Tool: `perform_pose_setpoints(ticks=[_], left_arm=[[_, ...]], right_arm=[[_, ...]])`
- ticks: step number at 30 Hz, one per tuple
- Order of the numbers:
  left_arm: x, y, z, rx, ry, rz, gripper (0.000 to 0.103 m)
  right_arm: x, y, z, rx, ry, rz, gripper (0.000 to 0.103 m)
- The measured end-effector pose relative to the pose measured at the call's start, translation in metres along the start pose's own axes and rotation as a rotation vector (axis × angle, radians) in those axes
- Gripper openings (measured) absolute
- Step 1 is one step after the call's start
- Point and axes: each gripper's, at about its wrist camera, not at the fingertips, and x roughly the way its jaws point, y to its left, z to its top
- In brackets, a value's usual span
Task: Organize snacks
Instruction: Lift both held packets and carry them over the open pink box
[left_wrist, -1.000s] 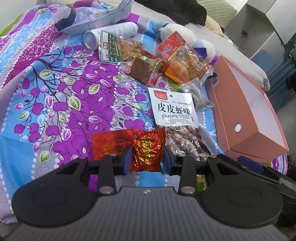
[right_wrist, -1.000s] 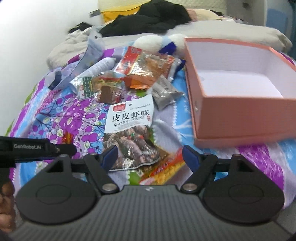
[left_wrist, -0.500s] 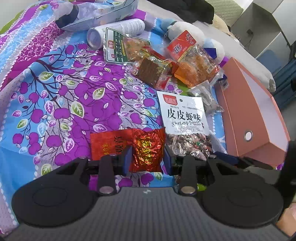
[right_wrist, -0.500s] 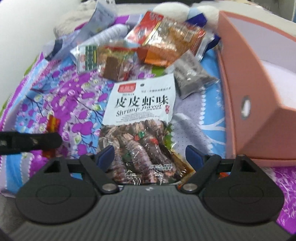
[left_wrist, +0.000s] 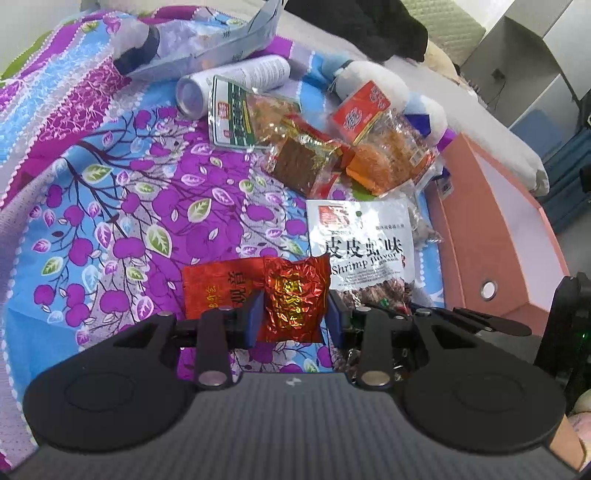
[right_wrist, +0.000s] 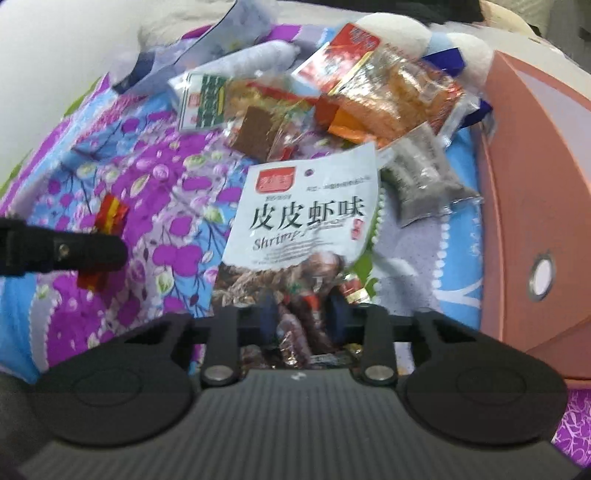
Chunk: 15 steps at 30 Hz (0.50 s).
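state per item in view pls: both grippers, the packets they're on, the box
left gripper: shut on red foil packet
red foil packet: pinched between the pads
right gripper: jaws closing, shrimp snack bag between them
shrimp snack bag: lying on the bedspread, lower end pinched
pink box: open, no lid on, beside the pile
white can: lying on its side
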Motion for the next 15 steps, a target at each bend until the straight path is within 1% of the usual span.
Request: perform_pose_setpoints(ticks=[6,15], left_arm=[[-0.023,-0.005,0.001,0.002,-0.042,-0.009,0.041],[-0.067,-0.023,0.005,0.019,-0.117,-0.031,0.041]], right_arm=[[-0.023,-0.006,0.001,0.044,-0.04,-0.007,0.027],[-0.086,-0.012,0.011,0.104,-0.152,-0.007,0.026]])
